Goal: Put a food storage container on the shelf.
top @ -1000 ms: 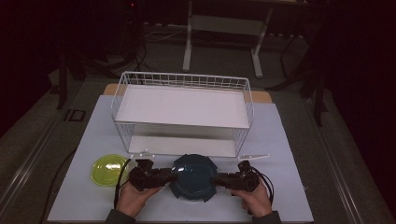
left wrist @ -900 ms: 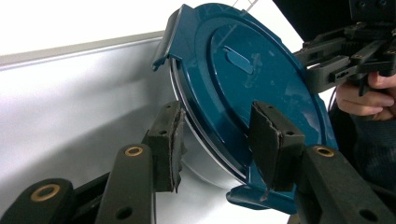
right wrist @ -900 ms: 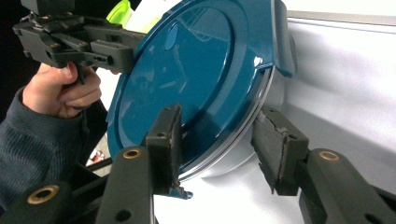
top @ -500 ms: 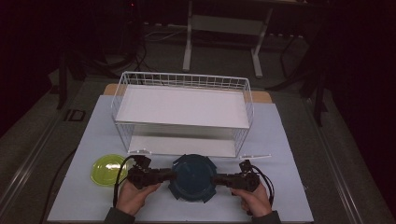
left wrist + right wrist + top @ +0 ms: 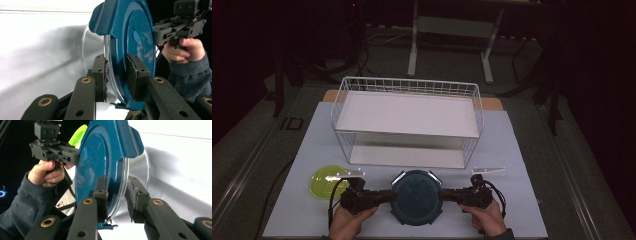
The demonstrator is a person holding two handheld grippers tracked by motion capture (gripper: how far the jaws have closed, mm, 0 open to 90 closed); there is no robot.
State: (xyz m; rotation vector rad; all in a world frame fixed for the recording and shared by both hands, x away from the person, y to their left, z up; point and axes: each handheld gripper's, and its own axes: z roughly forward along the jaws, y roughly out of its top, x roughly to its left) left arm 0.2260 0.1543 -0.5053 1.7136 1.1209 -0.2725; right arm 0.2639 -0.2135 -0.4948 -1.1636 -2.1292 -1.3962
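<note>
A round container with a teal lid (image 5: 417, 197) over a clear bowl sits on the white mat near the front edge. My left gripper (image 5: 388, 196) reaches in from its left side and my right gripper (image 5: 449, 196) from its right. In the left gripper view, the jaws (image 5: 116, 75) straddle the container's rim (image 5: 130, 37); they have just been closing, and the pads stand close on either side. In the right gripper view, the jaws (image 5: 117, 195) likewise bracket the rim (image 5: 100, 157) and have just been closing, with a thin gap at the bowl-side pad.
A white wire basket (image 5: 407, 86) with a white shelf stands behind the container. A yellow-green dish (image 5: 323, 181) lies at the front left, beside my left hand. The mat's front edge is just beneath my hands.
My left gripper has slid right, toward the container's rim. Both pairs of jaws have narrowed around the rim. The container has not moved.
</note>
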